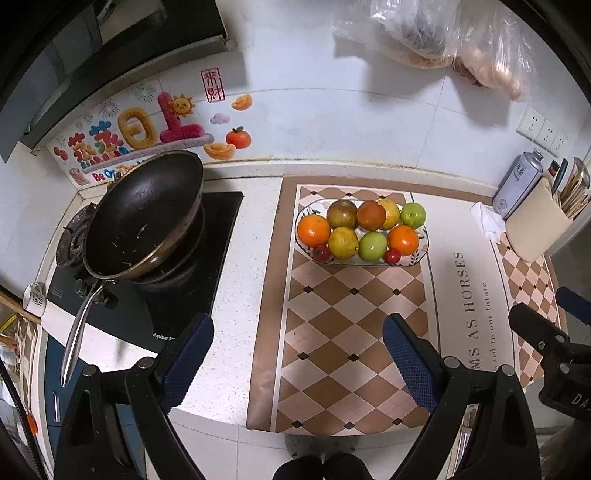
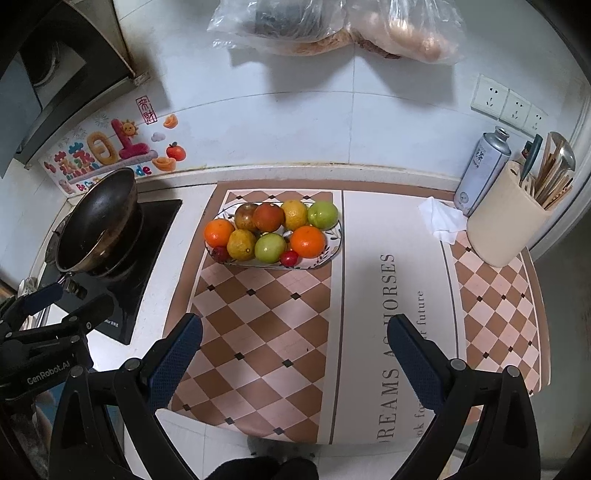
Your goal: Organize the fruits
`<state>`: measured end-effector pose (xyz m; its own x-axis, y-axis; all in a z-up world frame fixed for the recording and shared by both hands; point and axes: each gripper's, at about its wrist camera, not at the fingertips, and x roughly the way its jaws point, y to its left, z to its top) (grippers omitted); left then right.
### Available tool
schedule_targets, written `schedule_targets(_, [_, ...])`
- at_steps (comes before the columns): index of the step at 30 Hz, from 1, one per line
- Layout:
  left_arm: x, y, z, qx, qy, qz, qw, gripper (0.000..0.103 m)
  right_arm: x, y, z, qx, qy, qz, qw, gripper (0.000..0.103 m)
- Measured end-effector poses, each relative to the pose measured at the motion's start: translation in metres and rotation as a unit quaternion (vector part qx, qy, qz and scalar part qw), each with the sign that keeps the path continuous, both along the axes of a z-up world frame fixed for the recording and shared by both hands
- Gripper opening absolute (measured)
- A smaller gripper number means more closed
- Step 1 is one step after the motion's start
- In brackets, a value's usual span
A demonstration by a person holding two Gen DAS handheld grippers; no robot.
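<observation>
On the checked mat (image 1: 332, 332) that covers the counter (image 1: 236, 258) stands an oval patterned plate (image 1: 423, 254), heaped with fruit: oranges (image 1: 313, 230), yellow citrus (image 1: 343, 242), green apples (image 1: 373, 245) and two small red fruits (image 1: 392, 255) at its near rim. Much of the plate's pattern is hidden under the pile. Both claws hang above the mat's near end, well apart from the plate. The left claw (image 1: 298, 360) is released, nothing between its blue pads; the right claw (image 2: 295, 356) is likewise spread wide and empty. Left of the mat a black wok (image 1: 144, 214) sits tilted on the stove. At the far right a cream utensil holder (image 2: 506, 221) partly hides a grey canister (image 2: 480, 170). Bagged goods (image 2: 332, 26) hang on the wall, cut off by the frame; their contents are hard to make out.
</observation>
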<state>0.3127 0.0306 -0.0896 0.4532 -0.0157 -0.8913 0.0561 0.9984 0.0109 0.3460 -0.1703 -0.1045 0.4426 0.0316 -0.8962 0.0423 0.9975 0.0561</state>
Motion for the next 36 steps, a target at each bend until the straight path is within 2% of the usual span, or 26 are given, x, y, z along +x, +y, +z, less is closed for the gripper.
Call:
schedule_targets(4, [-0.007,0.004,0.011,-0.006,-0.013,0.004,0.9999,0.101,-0.009,0.002,0.011,-0.003,-0.013,0.001,1.0,0.102])
schedule_targets(17, [-0.028,0.004,0.042,-0.002,-0.058,0.001,0.9983,0.101,-0.032,-0.003,0.051,0.0,-0.055,-0.006,0.998,0.102])
schedule_targets(36, [-0.039,0.001,0.043,-0.001,-0.062,0.005,0.9981,0.101,-0.036,-0.003,0.051,0.003,-0.053,-0.006,0.999,0.102])
